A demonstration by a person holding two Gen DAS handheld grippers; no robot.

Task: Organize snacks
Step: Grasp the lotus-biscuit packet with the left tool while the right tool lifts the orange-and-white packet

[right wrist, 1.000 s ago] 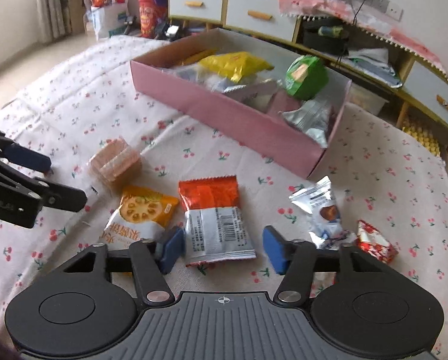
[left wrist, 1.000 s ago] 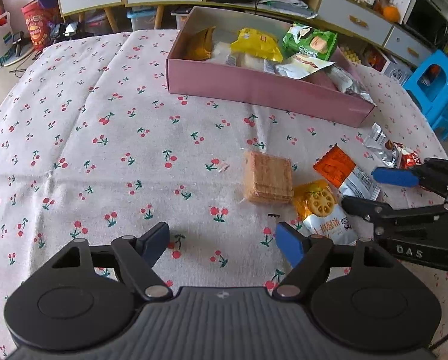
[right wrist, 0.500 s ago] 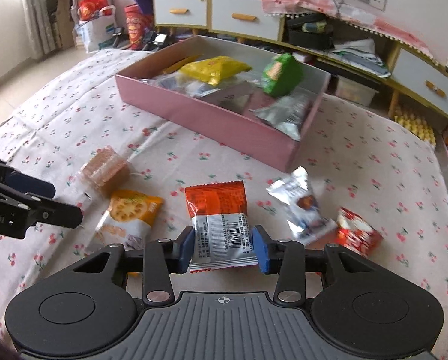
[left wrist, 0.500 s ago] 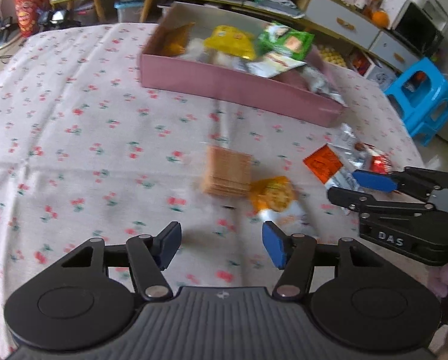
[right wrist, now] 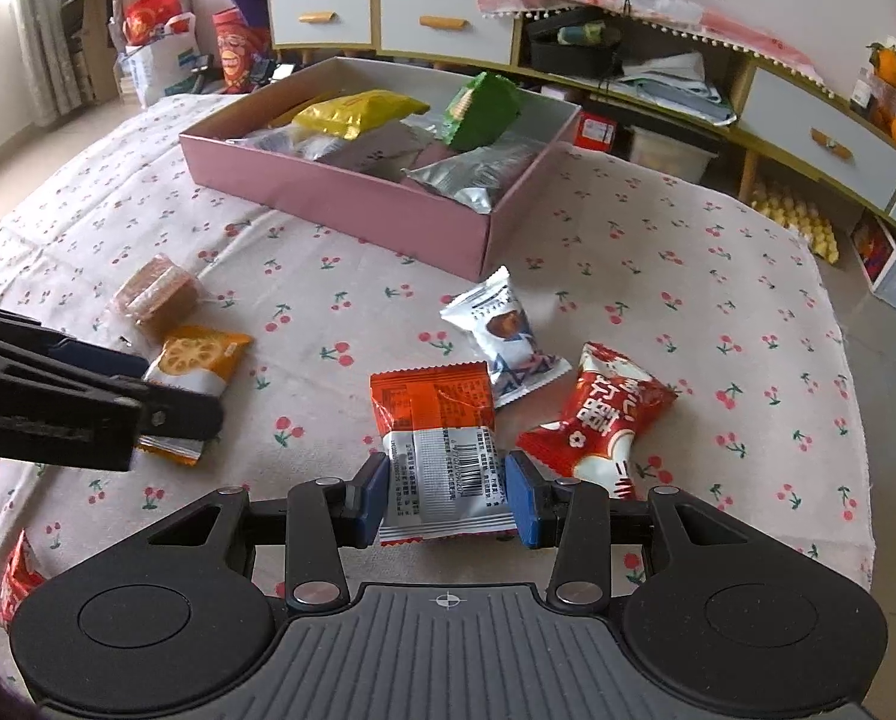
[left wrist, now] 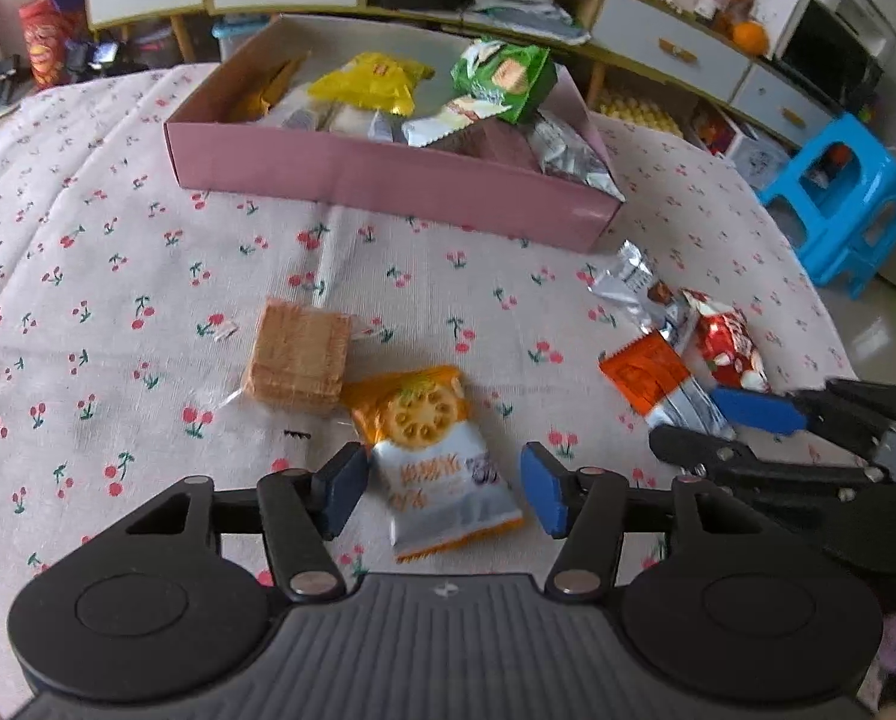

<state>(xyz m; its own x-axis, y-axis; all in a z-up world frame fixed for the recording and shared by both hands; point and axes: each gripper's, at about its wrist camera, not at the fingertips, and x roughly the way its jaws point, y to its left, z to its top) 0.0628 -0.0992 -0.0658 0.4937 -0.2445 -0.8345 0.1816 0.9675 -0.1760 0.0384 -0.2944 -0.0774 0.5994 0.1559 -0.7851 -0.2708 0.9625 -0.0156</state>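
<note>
The right gripper (right wrist: pixel 445 495) is being held closed on the lower end of an orange-and-silver packet (right wrist: pixel 439 450), both blue pads pressing against its sides; the jaws have just been closing around it. The left gripper (left wrist: pixel 445 489) is being held over a yellow biscuit packet (left wrist: pixel 433 453), which is lying between its blue fingers (left wrist: pixel 541 495); its jaws have also just been closing, but a gap is showing on the right side and whether the left pad is touching cannot be told, so the packet is not being gripped. A clear-wrapped stack of brown crackers (left wrist: pixel 301 360) is lying just beside the biscuit packet. A white-and-blue packet (right wrist: pixel 502 339) and a red packet (right wrist: pixel 601 414) are lying near the orange-and-silver one, all on the cherry-print tablecloth (left wrist: pixel 118 276). Further back, a pink box (right wrist: pixel 352 207) is being used for snacks: a yellow bag (right wrist: pixel 358 111), a green pack (right wrist: pixel 478 108) and silver wrappers (right wrist: pixel 478 171) are lying inside it. A blue stool (left wrist: pixel 838 198) is standing beside the table
</note>
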